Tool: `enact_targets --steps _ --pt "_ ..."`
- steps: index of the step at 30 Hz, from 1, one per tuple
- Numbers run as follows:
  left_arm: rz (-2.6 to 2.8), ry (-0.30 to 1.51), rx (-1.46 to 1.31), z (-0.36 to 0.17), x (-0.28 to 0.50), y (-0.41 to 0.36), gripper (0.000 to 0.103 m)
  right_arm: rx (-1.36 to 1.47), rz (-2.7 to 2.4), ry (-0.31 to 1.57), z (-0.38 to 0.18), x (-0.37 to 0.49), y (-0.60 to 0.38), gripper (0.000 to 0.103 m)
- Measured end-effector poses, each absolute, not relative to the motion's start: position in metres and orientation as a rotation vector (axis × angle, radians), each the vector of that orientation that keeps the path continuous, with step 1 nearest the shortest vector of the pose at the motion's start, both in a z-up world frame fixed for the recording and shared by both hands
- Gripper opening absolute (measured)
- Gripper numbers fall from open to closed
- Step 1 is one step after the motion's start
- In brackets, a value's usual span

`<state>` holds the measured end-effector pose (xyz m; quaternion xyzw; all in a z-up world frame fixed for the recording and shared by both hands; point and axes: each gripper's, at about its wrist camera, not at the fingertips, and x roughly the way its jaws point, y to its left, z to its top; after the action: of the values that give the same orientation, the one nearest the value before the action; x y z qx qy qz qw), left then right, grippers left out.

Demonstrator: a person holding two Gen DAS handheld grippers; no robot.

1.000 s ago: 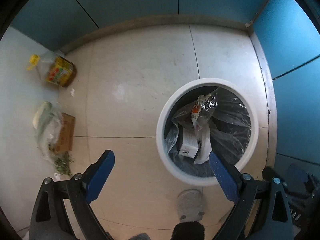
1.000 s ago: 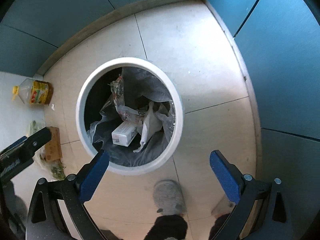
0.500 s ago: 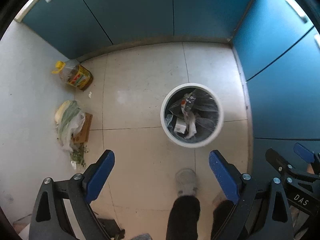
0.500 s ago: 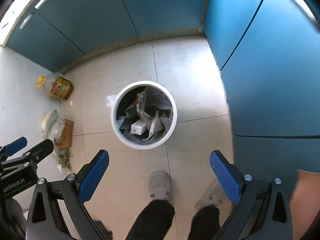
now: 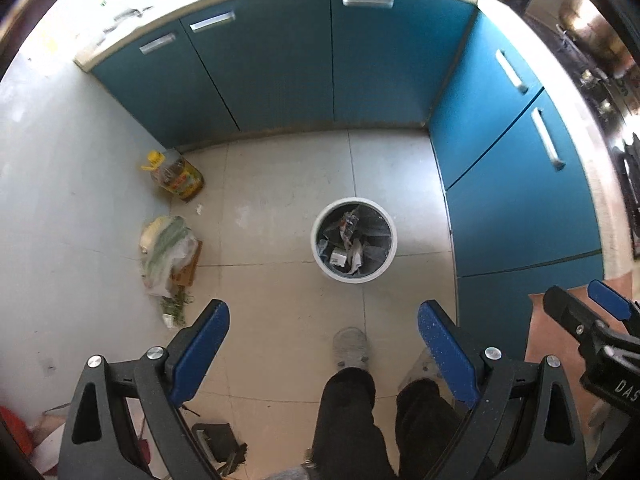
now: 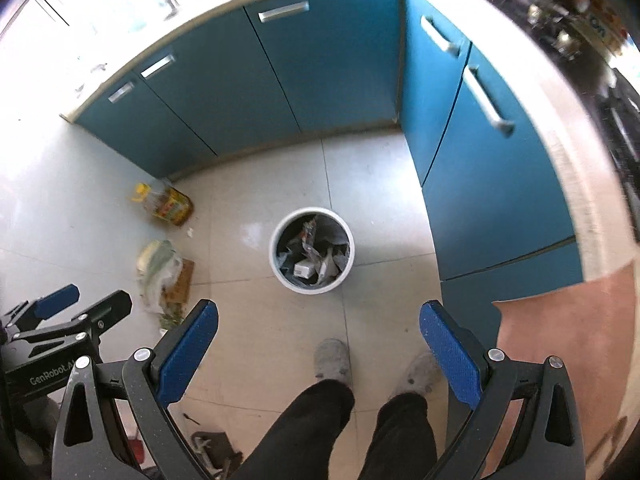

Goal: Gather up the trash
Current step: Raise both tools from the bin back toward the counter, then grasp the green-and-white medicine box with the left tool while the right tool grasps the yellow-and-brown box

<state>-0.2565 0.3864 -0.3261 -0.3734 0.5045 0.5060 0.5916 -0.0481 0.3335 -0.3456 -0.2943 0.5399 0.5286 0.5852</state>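
The round white plastic trash bin stands upright on the pale tiled floor, just right of centre in the left wrist view and at centre in the right wrist view. It is lined with a dark grey plastic bag. Inside lie a small white cardboard box, crumpled clear plastic wrappers and white paper scraps, heaped loosely below the rim.

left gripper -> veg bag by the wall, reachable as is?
Probably yes. The left gripper is open and empty, and bare floor lies between it and the vegetable bag. It hangs well above the floor, so it must come down first.
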Motion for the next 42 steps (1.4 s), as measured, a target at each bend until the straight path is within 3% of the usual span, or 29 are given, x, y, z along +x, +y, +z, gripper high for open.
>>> enact_targets --steps 8,16,23,29,37,42 --pt "1.209 1.102 -0.735 -0.253 -0.203 0.37 0.096 -0.445 1.224 1.318 -0.276 0.018 0.28 0.102" --pt "0.959 1.115 -0.588 -0.228 -0.013 0.353 0.096 -0.184 0.906 1.314 -0.257 0.171 0.168 0.102" --pt "0.656 1.264 -0.673 -0.27 0.203 0.295 0.096 0.12 0.336 1.329 -0.298 0.35 -0.008 0.102" --pt "0.613 1.412 -0.855 -0.332 0.336 0.271 0.096 0.328 -0.085 1.272 -0.333 0.457 -0.146 0.102" --pt "0.766 1.472 -1.13 -0.39 0.387 0.272 0.096 0.432 -0.319 1.281 -0.378 0.529 -0.211 0.102" --pt "0.854 1.51 -1.101 -0.401 0.404 0.276 0.092 0.395 -0.364 1.316 -0.404 0.545 -0.214 0.102"
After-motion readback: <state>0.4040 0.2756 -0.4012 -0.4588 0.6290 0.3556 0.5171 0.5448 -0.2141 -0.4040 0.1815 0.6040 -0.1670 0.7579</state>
